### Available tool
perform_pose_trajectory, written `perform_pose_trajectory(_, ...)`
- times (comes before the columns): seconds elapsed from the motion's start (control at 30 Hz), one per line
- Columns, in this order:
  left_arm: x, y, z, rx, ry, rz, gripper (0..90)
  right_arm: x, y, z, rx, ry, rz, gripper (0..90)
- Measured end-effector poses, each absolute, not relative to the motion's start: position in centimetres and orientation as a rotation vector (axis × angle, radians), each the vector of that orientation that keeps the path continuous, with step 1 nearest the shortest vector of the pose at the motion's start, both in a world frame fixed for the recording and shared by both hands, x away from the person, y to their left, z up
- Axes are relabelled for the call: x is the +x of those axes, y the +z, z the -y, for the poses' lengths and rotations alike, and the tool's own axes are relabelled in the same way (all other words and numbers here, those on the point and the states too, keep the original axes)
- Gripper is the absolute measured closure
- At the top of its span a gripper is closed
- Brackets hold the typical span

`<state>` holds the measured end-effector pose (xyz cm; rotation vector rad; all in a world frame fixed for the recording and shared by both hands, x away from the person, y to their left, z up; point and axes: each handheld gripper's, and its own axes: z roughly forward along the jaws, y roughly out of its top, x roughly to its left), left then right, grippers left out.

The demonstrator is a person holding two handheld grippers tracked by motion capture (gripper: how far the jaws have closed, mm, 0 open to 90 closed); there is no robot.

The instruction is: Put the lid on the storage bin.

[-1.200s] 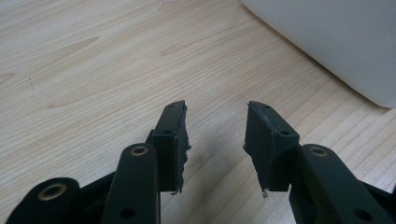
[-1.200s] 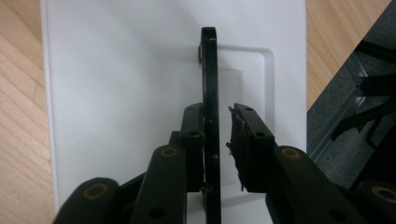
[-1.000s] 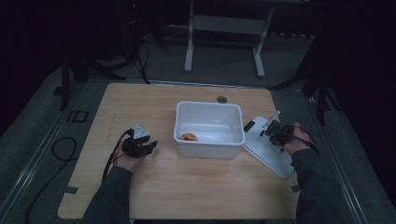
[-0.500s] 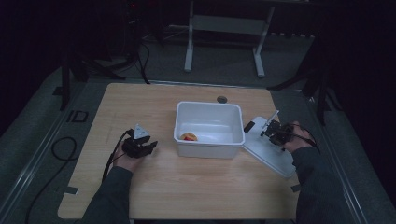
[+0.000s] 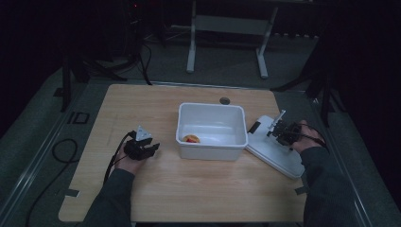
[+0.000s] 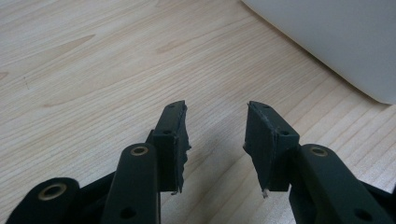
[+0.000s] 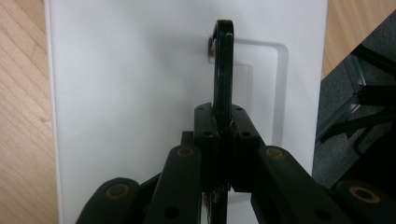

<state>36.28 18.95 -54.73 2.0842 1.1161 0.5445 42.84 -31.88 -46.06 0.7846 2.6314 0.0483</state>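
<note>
A white bin [image 5: 213, 152] stands mid-table with a small orange-red object [image 5: 191, 139] on its floor. To its right lies a white lid [image 5: 279, 158], partly over the table's right edge. My right gripper [image 5: 278, 130] is shut on the lid's upright black handle [image 7: 223, 60], which runs between the jaws [image 7: 223, 116] over the lid [image 7: 130, 93]. Left of the bin, my left gripper [image 5: 150, 149] rests low over the wood. It stands open [image 6: 216, 126] with nothing between its pads, and the bin's wall [image 6: 336, 37] is ahead to its right.
A small dark round disc [image 5: 224, 100] sits on the table behind the bin. A black latch [image 5: 254, 126] is at the lid's near corner. A cable [image 5: 61, 151] loops on the floor at left. A metal stand [image 5: 227, 28] is beyond the table.
</note>
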Motion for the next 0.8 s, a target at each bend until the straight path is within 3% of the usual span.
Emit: perform_pose_trajectory(0.8, 36.2, -54.9, -18.8, 2.089, 0.536, -1.116, 58.3, 42.6, -42.2, 32.4, 0.709, 0.058, -2.608, 84.2)
